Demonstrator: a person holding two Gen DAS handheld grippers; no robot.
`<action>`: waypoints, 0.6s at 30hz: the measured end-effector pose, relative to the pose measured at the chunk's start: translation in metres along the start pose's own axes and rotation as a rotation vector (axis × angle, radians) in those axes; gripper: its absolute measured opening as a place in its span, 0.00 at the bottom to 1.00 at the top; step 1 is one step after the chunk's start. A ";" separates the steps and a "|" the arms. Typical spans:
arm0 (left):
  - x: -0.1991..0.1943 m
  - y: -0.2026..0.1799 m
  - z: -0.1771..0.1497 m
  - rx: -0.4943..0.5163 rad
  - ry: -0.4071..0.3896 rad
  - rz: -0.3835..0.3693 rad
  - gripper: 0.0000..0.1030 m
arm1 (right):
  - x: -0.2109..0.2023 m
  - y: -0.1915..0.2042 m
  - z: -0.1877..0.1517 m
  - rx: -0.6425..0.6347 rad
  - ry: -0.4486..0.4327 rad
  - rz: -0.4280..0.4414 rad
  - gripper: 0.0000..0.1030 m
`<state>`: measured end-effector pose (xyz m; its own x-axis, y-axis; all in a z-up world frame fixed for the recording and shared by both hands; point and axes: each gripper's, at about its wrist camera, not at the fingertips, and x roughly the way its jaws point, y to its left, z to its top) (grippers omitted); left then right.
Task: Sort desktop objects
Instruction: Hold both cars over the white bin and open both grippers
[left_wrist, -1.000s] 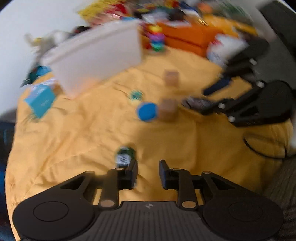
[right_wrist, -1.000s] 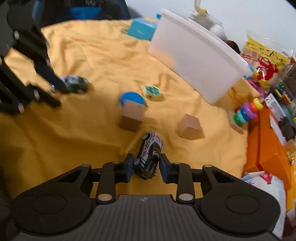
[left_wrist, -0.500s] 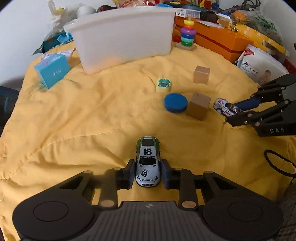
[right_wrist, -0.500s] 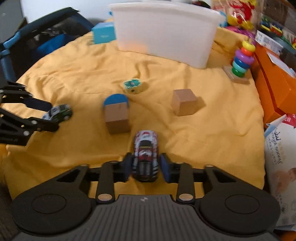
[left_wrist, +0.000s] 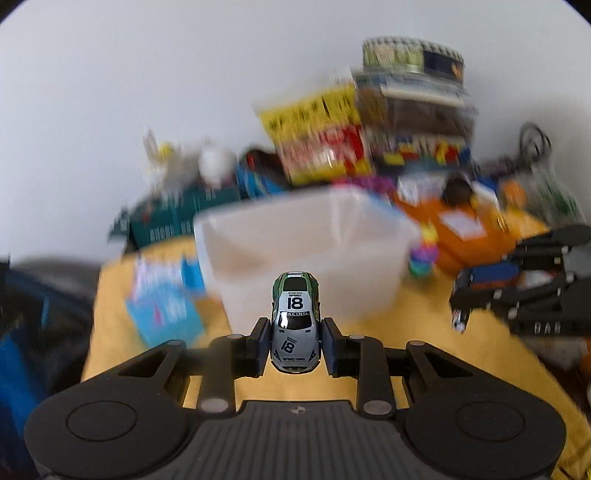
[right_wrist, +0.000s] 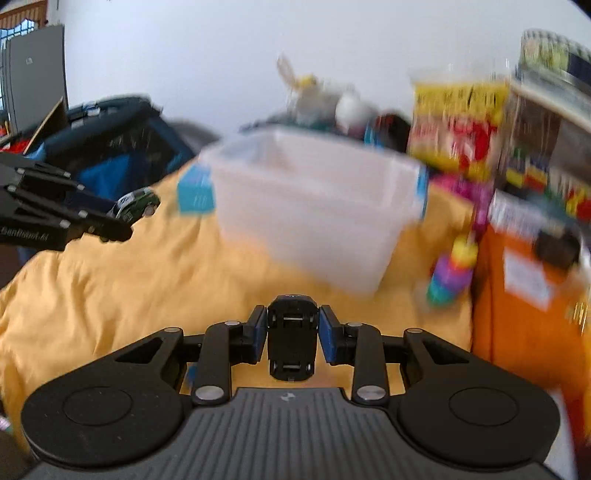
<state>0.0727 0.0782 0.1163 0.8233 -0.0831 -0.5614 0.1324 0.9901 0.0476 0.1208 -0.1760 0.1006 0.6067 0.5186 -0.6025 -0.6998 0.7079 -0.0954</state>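
My left gripper (left_wrist: 294, 341) is shut on a green and silver toy car numbered 18 (left_wrist: 295, 325) and holds it in the air, nose toward the white plastic bin (left_wrist: 306, 251). My right gripper (right_wrist: 292, 338) is shut on a second toy car (right_wrist: 292, 338), which shows its black underside. The bin (right_wrist: 314, 210) stands straight ahead of it on the yellow cloth (right_wrist: 147, 288). The left gripper with its car (right_wrist: 135, 206) shows at the left of the right wrist view. The right gripper (left_wrist: 532, 291) shows at the right of the left wrist view.
A blue box (left_wrist: 166, 314) lies left of the bin. A ring-stacking toy (right_wrist: 452, 271) and orange boxes (right_wrist: 524, 302) stand right of it. Snack bags, toys and clutter (left_wrist: 321, 147) pile up behind. A dark blue basket (right_wrist: 110, 147) sits far left.
Both grippers have lifted their cars off the cloth and moved toward the bin. The right car now shows its underside. Both views are blurred by motion.
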 end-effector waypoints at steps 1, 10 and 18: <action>0.007 0.002 0.011 0.003 -0.011 0.010 0.32 | 0.007 -0.001 0.011 -0.010 -0.015 -0.008 0.32; 0.102 0.005 0.074 0.084 0.008 0.113 0.32 | 0.065 -0.022 0.087 -0.024 -0.091 -0.081 0.32; 0.124 0.010 0.066 -0.062 0.058 0.023 0.49 | 0.115 -0.045 0.096 0.040 -0.017 -0.133 0.34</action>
<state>0.2128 0.0707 0.1014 0.7924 -0.0558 -0.6074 0.0785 0.9969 0.0109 0.2580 -0.1021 0.1122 0.6994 0.4269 -0.5732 -0.5977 0.7892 -0.1414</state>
